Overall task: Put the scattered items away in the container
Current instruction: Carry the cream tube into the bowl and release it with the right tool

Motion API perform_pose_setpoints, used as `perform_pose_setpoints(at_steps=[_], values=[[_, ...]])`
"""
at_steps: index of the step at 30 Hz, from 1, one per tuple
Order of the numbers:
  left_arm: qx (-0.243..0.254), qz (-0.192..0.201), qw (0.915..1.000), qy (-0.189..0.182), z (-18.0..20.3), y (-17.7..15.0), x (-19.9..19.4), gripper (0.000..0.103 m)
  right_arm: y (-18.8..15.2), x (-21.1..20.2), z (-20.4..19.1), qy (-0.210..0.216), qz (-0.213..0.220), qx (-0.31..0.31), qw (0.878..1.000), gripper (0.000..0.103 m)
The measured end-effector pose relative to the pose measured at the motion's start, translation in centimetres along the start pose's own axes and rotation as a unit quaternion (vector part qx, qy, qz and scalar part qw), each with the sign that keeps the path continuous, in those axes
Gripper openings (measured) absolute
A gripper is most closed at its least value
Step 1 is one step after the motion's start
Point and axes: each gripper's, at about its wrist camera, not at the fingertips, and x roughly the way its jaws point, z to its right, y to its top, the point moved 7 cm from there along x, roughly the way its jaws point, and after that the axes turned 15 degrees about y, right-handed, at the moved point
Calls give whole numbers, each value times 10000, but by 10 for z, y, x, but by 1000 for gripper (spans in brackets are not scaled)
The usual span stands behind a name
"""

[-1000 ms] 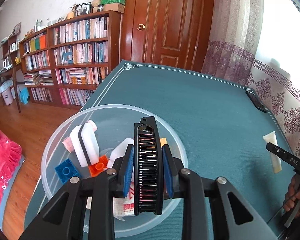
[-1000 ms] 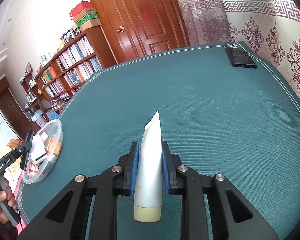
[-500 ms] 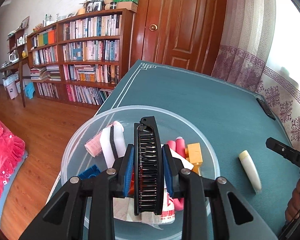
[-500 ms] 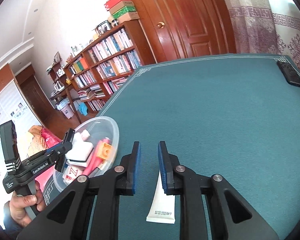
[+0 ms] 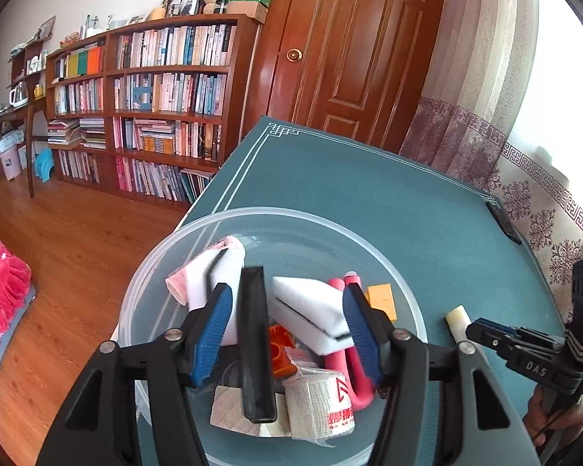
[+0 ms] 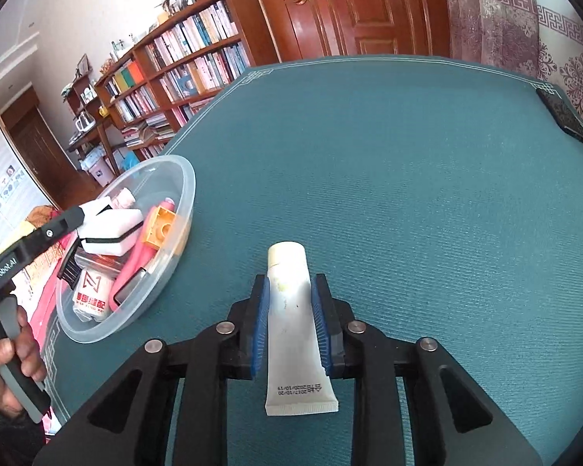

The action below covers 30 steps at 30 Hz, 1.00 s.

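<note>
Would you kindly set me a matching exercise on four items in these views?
Things:
1. black comb
2. white cream tube
3. dark phone
4. yellow toy brick

Places:
A. far table corner
B. between the right gripper pads
C. in the clear plastic bowl, by its near wall
D. between the open left gripper pads

Pairs: 1-D, 2-B, 3-A, 4-C

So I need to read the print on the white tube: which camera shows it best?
The right wrist view: the white tube lies full length on the teal tablecloth between the right gripper's jaws, cap away, printed crimp end near. The left wrist view shows only its cap end, partly hidden behind that gripper.
</note>
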Motion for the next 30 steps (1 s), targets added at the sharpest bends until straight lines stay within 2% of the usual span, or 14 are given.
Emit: perform_pose_setpoints(at_steps=[9,16,25,30], values=[[-47,75,10000,-9,-7,6,-6,73,-9,11,-4,-81,-234,-125,9996,29],[-54,52,10000,50,-13,6,-5,77,-11,8,-5,-173,-157,-238,9994,27],[-123,88,9998,100,-24,10,-8,78,24,1,-43,179,302,-387,9986,27],[-189,104,9997,144,-35,10,-9,80,38,11,-74,473,346,-551,9968,27]])
